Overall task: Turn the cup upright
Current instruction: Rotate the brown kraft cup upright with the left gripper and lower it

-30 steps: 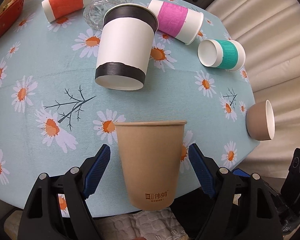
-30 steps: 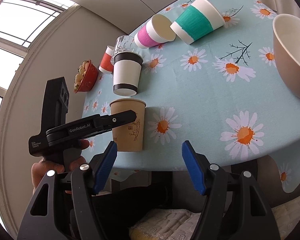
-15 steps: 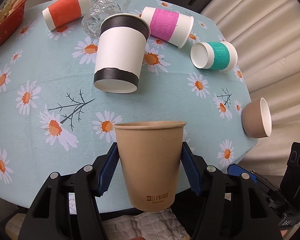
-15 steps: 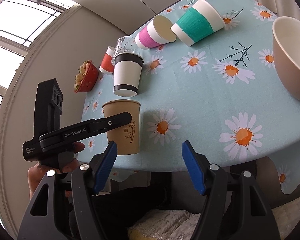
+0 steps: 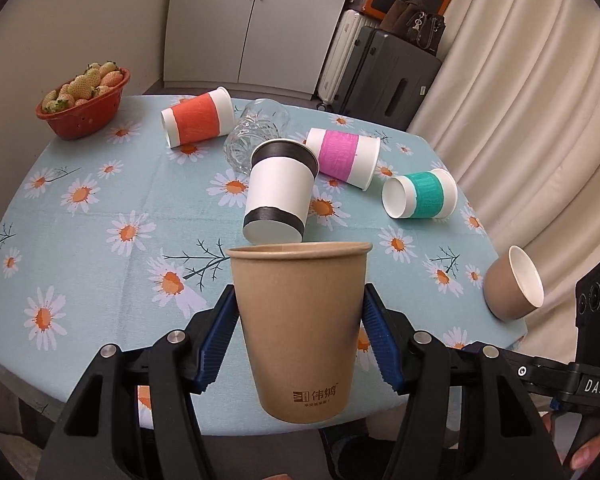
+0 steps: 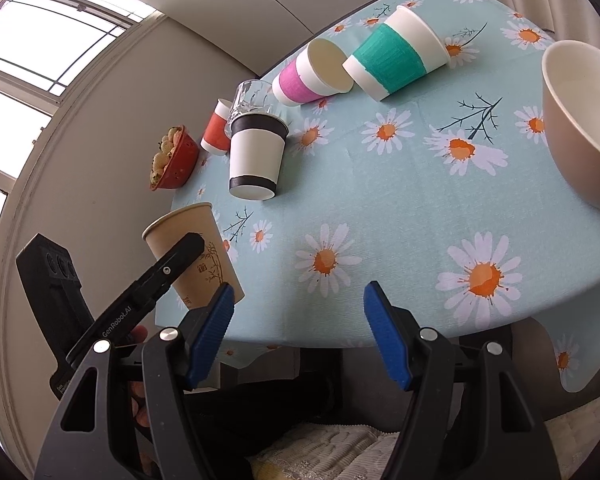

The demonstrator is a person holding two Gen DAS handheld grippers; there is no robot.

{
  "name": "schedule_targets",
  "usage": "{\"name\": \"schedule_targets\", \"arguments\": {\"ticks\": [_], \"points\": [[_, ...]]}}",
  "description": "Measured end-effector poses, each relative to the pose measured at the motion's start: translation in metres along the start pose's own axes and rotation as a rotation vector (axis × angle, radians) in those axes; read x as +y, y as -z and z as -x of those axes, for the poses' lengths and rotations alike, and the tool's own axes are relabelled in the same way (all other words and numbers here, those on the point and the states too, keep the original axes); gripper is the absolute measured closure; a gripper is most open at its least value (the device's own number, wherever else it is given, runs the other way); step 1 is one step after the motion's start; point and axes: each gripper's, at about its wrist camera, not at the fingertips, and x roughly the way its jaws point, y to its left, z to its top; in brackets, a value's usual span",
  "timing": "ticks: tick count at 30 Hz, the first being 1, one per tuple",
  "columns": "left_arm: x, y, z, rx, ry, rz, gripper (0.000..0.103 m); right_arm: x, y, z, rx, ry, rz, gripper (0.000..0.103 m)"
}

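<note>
My left gripper (image 5: pixel 300 336) is shut on a brown kraft paper cup (image 5: pixel 300 320), mouth up, held off the table at its near edge. In the right wrist view the same cup (image 6: pixel 192 256) shows lifted and tilted in the left gripper (image 6: pixel 180 252). My right gripper (image 6: pixel 298 332) is open and empty over the table's near edge. A black-banded white cup (image 5: pixel 278 192) stands mouth up mid-table. Orange (image 5: pixel 198 122), pink (image 5: pixel 342 156) and teal (image 5: pixel 420 196) banded cups lie on their sides. A short brown cup (image 5: pixel 512 288) lies sideways at the right edge.
A clear glass (image 5: pixel 258 136) lies behind the black-banded cup. A red bowl of strawberries (image 5: pixel 82 108) sits at the far left. The round table has a daisy cloth (image 5: pixel 100 208). Suitcases (image 5: pixel 384 80) and curtains (image 5: pixel 520 100) stand behind.
My left gripper closed on the brown cup and lifted it off the table, tilting it. The right gripper stayed open and nearly still.
</note>
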Motion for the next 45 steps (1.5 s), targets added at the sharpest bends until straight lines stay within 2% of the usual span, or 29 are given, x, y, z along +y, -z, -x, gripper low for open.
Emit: {"name": "schedule_targets", "arguments": {"ticks": [8,14,18,20,25,30,38,45], "points": [[-0.002,0.029,0.002,-0.186,-0.114,-0.035,0.043,0.018,0.003,0.008,-0.054,0.030,0.118,0.036],[-0.003,0.048,-0.005,-0.341,-0.115,-0.051,0.043,0.026,0.009,0.002,-0.027,0.047,0.189,0.036],[-0.006,0.062,-0.010,-0.448,-0.142,-0.100,0.043,0.025,0.010,-0.001,-0.008,0.046,0.190,0.036],[-0.010,0.067,-0.013,-0.479,-0.188,-0.116,0.043,0.023,0.010,0.000,-0.007,0.047,0.185,0.036],[-0.017,0.076,-0.015,-0.562,-0.213,-0.120,0.043,0.020,0.010,-0.001,0.000,0.049,0.176,0.036],[-0.020,0.083,-0.022,-0.616,-0.215,-0.120,0.041,0.022,0.011,-0.002,0.005,0.056,0.182,0.036],[-0.010,0.085,-0.027,-0.639,-0.237,-0.092,0.041,0.019,0.010,-0.002,0.008,0.063,0.167,0.036],[-0.012,0.089,-0.030,-0.640,-0.237,-0.113,0.041,0.017,0.010,-0.001,0.004,0.068,0.160,0.036]]}}
